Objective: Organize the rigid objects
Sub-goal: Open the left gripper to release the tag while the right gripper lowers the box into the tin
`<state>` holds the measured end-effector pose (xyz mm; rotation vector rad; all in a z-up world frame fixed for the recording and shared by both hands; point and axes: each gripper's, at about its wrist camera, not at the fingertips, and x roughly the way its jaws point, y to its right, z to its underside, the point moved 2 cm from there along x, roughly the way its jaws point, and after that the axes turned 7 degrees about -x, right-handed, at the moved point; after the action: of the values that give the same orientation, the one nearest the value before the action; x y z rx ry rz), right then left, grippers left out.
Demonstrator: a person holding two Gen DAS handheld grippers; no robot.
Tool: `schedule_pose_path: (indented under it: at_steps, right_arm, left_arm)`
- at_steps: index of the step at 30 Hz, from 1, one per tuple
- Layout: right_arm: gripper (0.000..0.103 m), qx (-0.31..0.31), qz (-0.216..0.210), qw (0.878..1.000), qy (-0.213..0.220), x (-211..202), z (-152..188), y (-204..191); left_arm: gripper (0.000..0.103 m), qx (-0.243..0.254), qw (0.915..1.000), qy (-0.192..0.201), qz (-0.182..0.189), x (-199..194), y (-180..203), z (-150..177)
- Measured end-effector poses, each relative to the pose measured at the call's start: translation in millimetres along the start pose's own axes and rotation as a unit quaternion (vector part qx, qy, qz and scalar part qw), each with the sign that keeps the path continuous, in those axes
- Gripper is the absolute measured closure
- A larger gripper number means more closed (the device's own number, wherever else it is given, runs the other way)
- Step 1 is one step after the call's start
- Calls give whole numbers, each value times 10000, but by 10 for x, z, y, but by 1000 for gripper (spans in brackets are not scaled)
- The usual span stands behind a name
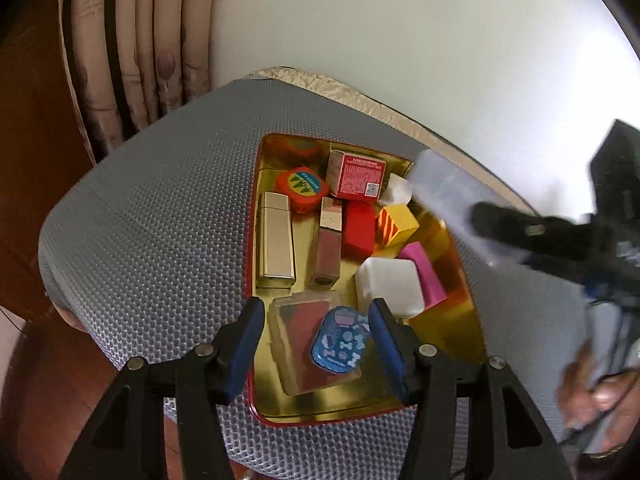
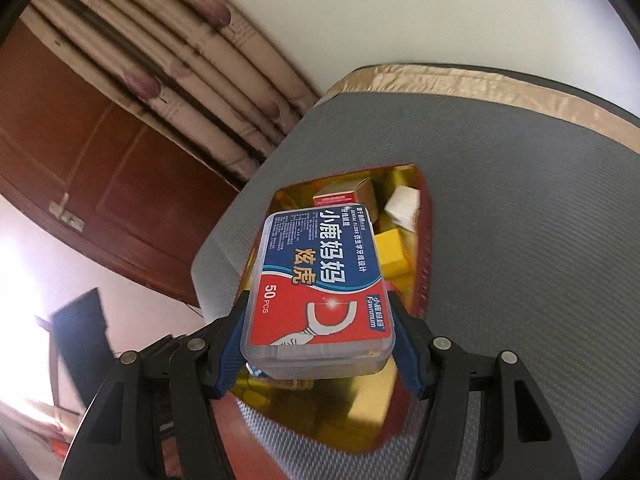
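Note:
A gold-lined red tin (image 1: 276, 412) sits on a grey mesh seat (image 1: 160, 220) and holds several small items: a gold case (image 1: 275, 240), a lip gloss tube (image 1: 329, 240), a round orange tape (image 1: 303, 189), a red carton (image 1: 356, 178), a white block (image 1: 390, 286), a clear card box (image 1: 298, 344) and a blue patterned case (image 1: 340, 340). My left gripper (image 1: 316, 344) is open just above the blue case. My right gripper (image 2: 320, 332) is shut on a clear dental floss box (image 2: 318, 280), held above the tin (image 2: 424, 280); the box shows blurred in the left wrist view (image 1: 448, 200).
A tan strip (image 2: 480, 80) edges the seat's back. Patterned curtains (image 1: 132, 40) and a brown wooden door (image 2: 80, 140) stand to the left, a pale wall (image 1: 400, 20) behind. The person's hand (image 1: 592, 392) is at the right edge.

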<state>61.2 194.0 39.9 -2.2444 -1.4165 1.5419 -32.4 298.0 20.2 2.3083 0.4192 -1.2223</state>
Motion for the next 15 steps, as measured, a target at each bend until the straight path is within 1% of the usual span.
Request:
schedule_pose_path:
  at_steps: [3,4,6,9,11,13,15]
  right_arm:
    - [43,-87,7,9999,-78,136,-9,-35]
    - [43,-135,41,9998,-104,192,-23,-57]
    - [43,-204,102,9997,-122,279,-29,-82]
    - [43,-262,87,9996,-116,371,-56,-129]
    - [43,-392,204,9989,-124,433,-76,-185]
    - [43,-454,250,9985,-168,501,-81,-225]
    - [43,-440,205,9987,-148,510,-52,-231]
  left_arm:
    - [48,-126,9993,-49,343,-61,-56,-36]
    - [47,-167,9989,4,440,-102,-81,-59]
    - [47,-213,9991,134,356,-163,-93,-83]
    - [47,-403,9978,470,251,-323,-203,-143]
    - [46,-551,9961,652,208,-405,-270,-169]
    - [44,-669,9955,672,69,-416,-331,-189]
    - [44,-801,9949,603,107,-412,-381,-187]
